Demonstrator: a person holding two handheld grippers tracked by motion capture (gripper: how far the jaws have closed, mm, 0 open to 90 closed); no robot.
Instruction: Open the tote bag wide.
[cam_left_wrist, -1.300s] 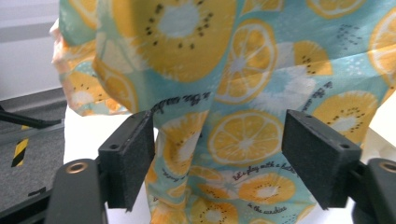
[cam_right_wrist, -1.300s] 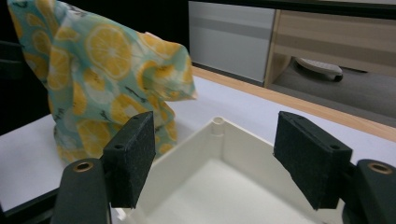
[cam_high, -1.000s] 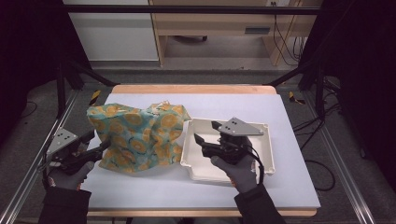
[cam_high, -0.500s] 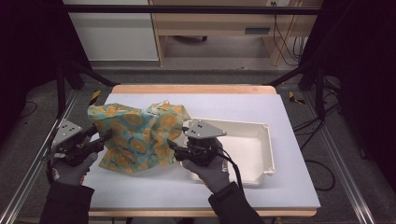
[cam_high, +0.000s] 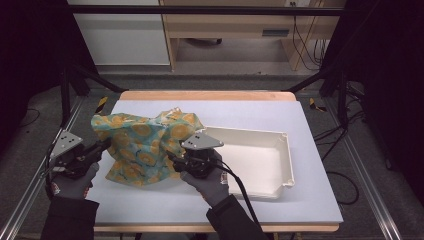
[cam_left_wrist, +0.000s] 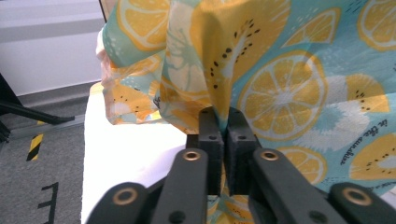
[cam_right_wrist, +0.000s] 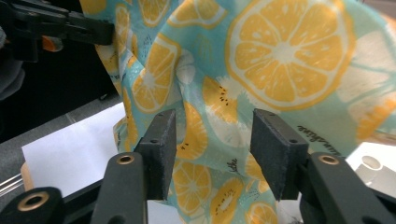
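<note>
Citrus-print cloth (cam_high: 145, 145) pinched by left gripper (cam_left_wrist: 223, 126), right gripper (cam_right_wrist: 212, 140) closing, pads apart, high view adds white tray (cam_high: 280, 150)

A white tray (cam_high: 280, 165) lay on the bench (cam_high: 310, 200) (pale blue top, wooden far edge). Beyond it stood a wooden desk (cam_high: 225, 25) and a white cabinet (cam_high: 122, 37).

A white-topped table (cam_high: 260, 205) with a wooden edge is seen. A crumpled citrus-print cloth (cam_high: 142, 145) is borne at nine o'clock, and a white tray (cam_high: 280, 165) at three o'clock, just beside it.
</note>
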